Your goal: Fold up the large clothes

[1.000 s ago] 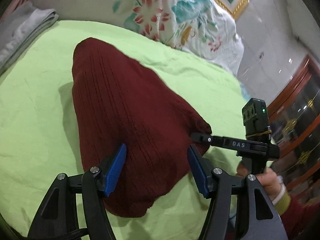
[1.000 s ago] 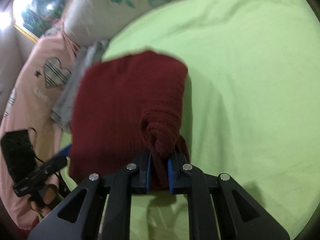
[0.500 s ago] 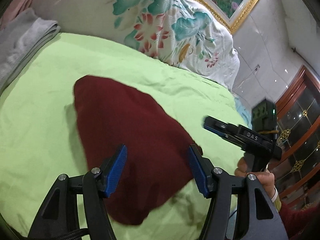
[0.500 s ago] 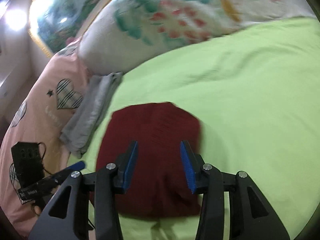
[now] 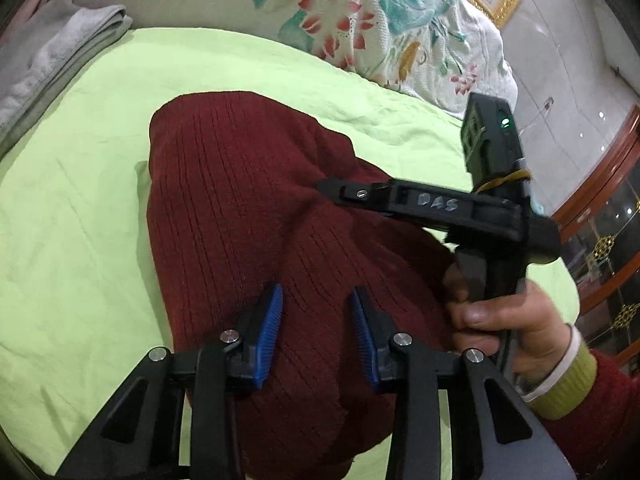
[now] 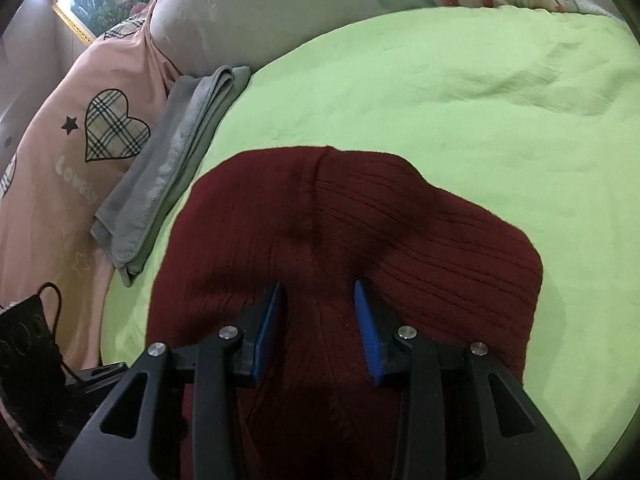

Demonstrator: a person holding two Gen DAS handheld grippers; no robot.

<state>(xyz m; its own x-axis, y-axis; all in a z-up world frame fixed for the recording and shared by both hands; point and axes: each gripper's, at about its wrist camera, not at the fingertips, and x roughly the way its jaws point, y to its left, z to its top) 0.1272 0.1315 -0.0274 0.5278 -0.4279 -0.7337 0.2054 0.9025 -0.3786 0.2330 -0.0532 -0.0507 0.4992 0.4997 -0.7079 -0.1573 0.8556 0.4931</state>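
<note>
- The pink cover [image 6: 80, 128] is lying at the far left, showing a plaid heart and pale writing that seems to read "Lovely".
- The grey towel [image 6: 172, 152] is sitting folded beside it, at the edge of the green sheet [image 6: 440, 88].
- The dark red sweater [image 5: 240, 208] is lying folded on the green sheet, near the middle of the bed.
- The left tongs [image 5: 316, 332] are closing over the sweater's near end, blue pads not pressing the knit: released.
- The right tongs [image 6: 318, 328] are closing over the sweater too, gripping nothing.
- In the left wrist view, the right tongs are carrying handwritten "DAS", and a hand [image 5: 508, 320] is holding their handle.
</note>
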